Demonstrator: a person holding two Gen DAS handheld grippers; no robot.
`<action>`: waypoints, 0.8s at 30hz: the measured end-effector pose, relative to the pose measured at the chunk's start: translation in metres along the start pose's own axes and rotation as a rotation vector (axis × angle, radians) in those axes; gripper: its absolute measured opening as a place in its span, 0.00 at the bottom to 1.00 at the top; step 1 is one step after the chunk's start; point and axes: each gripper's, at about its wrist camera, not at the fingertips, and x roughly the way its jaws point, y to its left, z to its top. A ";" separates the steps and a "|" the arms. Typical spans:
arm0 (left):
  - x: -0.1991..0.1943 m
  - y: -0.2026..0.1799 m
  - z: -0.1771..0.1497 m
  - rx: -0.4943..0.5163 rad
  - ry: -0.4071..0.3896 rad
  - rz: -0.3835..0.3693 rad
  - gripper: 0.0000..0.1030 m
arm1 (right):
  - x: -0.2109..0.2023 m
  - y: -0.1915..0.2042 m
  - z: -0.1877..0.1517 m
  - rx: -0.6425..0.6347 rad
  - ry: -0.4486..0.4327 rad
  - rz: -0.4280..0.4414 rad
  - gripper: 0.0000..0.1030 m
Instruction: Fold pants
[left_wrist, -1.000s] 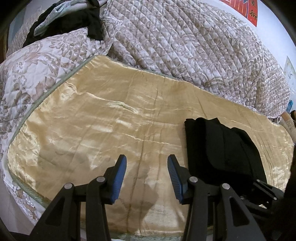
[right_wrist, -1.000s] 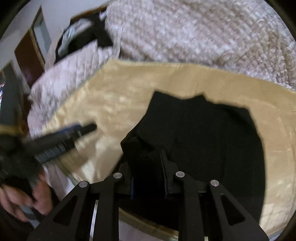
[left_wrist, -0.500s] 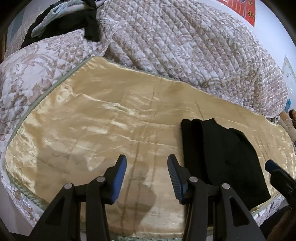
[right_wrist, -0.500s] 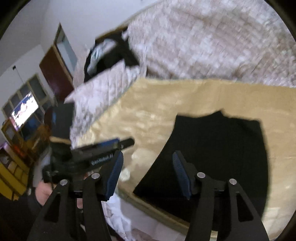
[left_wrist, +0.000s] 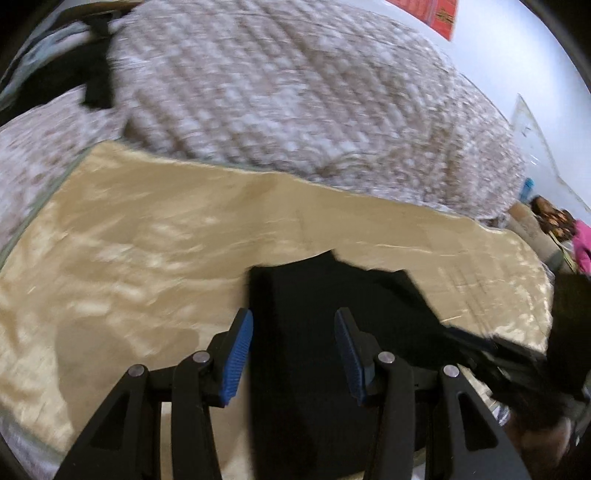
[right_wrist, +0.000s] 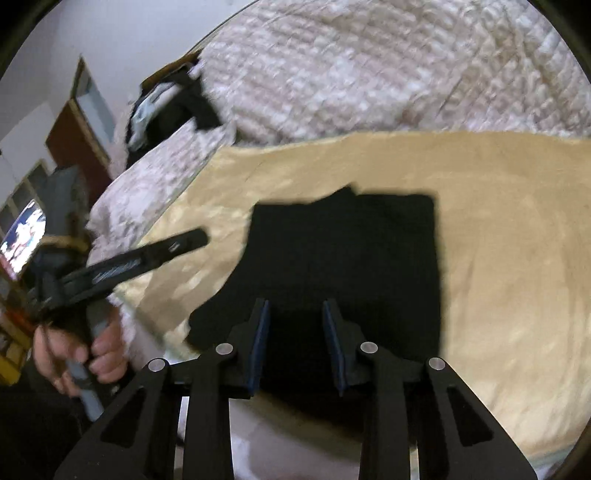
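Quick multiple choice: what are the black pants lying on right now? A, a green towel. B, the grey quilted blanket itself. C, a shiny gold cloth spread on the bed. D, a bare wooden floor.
C: the black pants lie folded flat on the shiny gold cloth, whose golden surface shows on every side of them, while the quilted blanket is bunched up behind the cloth's far edge.
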 end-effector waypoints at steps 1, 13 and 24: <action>0.007 -0.006 0.005 0.014 0.007 -0.005 0.47 | 0.001 -0.006 0.006 0.000 -0.002 -0.018 0.29; 0.070 -0.002 -0.002 0.059 0.076 0.042 0.56 | 0.077 -0.084 0.054 0.116 0.070 -0.122 0.05; 0.053 -0.006 -0.002 0.079 0.051 0.066 0.56 | 0.043 -0.069 0.049 0.079 0.011 -0.144 0.07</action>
